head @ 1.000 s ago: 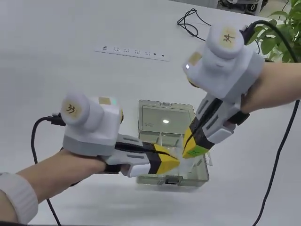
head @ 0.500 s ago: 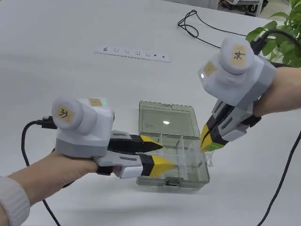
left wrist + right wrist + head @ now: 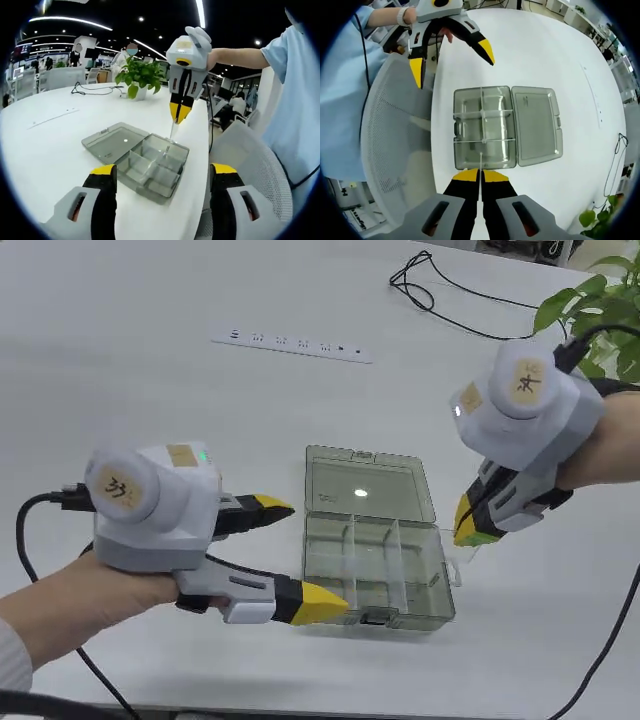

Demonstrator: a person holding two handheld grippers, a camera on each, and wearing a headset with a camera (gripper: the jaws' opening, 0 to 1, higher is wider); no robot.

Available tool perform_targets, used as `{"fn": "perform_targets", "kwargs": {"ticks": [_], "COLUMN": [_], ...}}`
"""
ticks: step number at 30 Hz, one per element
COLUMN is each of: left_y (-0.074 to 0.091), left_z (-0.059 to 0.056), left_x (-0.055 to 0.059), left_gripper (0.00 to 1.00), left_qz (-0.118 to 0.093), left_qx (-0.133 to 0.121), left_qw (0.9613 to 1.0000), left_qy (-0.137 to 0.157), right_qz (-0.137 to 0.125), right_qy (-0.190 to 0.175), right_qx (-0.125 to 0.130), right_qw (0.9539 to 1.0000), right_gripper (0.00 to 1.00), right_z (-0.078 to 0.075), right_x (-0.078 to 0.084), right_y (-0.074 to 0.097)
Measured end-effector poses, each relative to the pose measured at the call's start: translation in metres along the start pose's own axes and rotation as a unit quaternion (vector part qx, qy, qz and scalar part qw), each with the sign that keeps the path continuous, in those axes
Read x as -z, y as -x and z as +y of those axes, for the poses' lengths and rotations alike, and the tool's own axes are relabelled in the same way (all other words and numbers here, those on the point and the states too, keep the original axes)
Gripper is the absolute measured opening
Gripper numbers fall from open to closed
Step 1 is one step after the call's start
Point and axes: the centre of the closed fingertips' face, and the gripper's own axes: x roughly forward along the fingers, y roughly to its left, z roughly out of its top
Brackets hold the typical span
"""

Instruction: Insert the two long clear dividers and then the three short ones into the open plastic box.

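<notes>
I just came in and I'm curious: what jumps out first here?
The open plastic box sits mid-table with dividers inside. The right gripper pinches a clear divider at the box's right edge, while the left gripper hangs wide open at its left side.

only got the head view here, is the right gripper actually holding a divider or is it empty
observer: Holding one. In the right gripper view the right gripper has its jaws shut on a thin clear divider, seen edge-on.
operator: ok how far down is it
observer: The left gripper view shows it hanging from the tips, its lower end down by the rim of the box on that side. I cannot tell whether it touches.
operator: whats in the box so far
observer: From above, the right gripper view shows two dividers crossing the base wall to wall, plus one shorter piece splitting the end section farthest from that gripper.
</notes>
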Motion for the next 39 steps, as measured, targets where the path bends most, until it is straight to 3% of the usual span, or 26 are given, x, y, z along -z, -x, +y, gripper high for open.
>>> {"fn": "perform_targets", "kwargs": {"ticks": [5, 9, 24, 39], "left_y": [0.007, 0.012, 0.023, 0.025], "left_z": [0.01, 0.011, 0.011, 0.011], "left_x": [0.015, 0.025, 0.034, 0.038], "left_gripper": [1.0, 1.0, 1.0, 0.97], "left_qz": [0.03, 0.048, 0.042, 0.039], "left_qx": [-0.031, -0.037, -0.043, -0.041], "left_qw": [0.999, 0.9981, 0.9981, 0.9981], "left_qy": [-0.014, -0.011, 0.013, 0.024], "right_qz": [-0.002, -0.007, -0.005, 0.007], "right_qy": [0.004, 0.007, 0.013, 0.023], "right_qx": [0.001, 0.006, -0.002, -0.003], "right_qw": [1.0, 0.9999, 0.9999, 0.9997], "right_gripper": [0.02, 0.02, 0.02, 0.02], "right_z": [-0.001, -0.005, -0.003, -0.008], "right_x": [-0.002, -0.005, -0.016, -0.012], "right_y": [-0.006, -0.009, -0.018, -0.038]}}
